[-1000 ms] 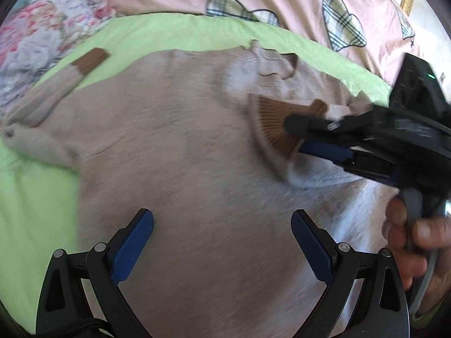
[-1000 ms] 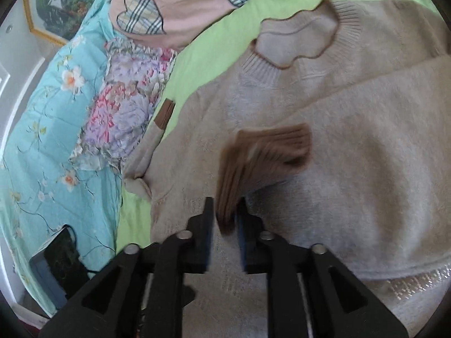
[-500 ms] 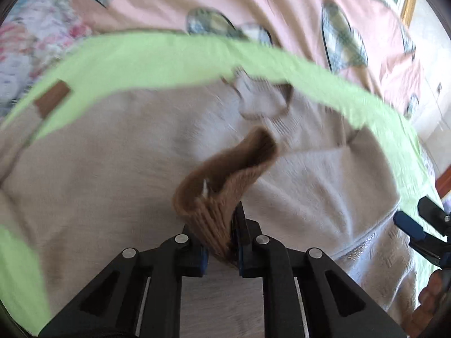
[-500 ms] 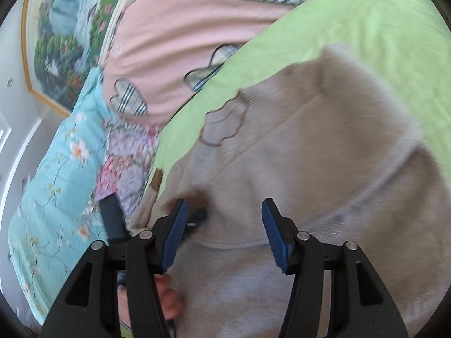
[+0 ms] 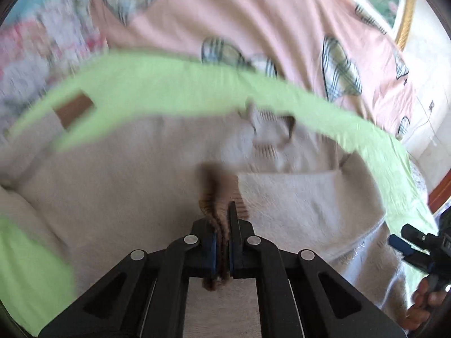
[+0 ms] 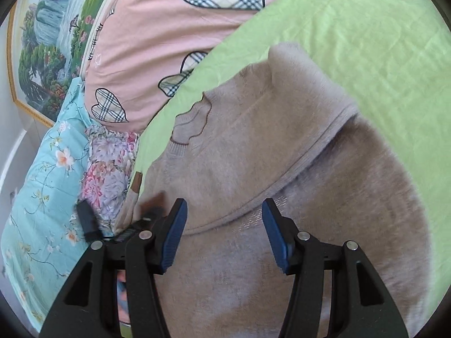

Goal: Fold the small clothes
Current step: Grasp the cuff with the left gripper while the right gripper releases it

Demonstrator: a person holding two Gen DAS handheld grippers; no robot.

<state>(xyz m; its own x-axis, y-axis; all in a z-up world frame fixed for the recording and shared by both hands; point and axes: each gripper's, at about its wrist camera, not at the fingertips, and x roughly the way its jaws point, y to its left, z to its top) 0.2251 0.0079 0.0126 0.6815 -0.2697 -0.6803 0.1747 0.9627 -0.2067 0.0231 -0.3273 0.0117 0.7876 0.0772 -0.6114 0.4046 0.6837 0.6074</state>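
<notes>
Left gripper [image 5: 222,242] clamped on brown cuff [image 5: 218,194] over sweater [image 6: 267,146]. Right gripper [image 6: 224,236] fingers apart above the hem; green sheet [image 6: 366,42] bare beyond.

A green sheet [image 6: 366,42] covered the bed. At eleven o'clock lay a pink quilt [image 6: 157,42] with plaid hearts; at nine o'clock, a turquoise flowered blanket [image 6: 42,183]. A gold-framed landscape painting [image 6: 50,33] hung at ten o'clock. Daylight was bright.
</notes>
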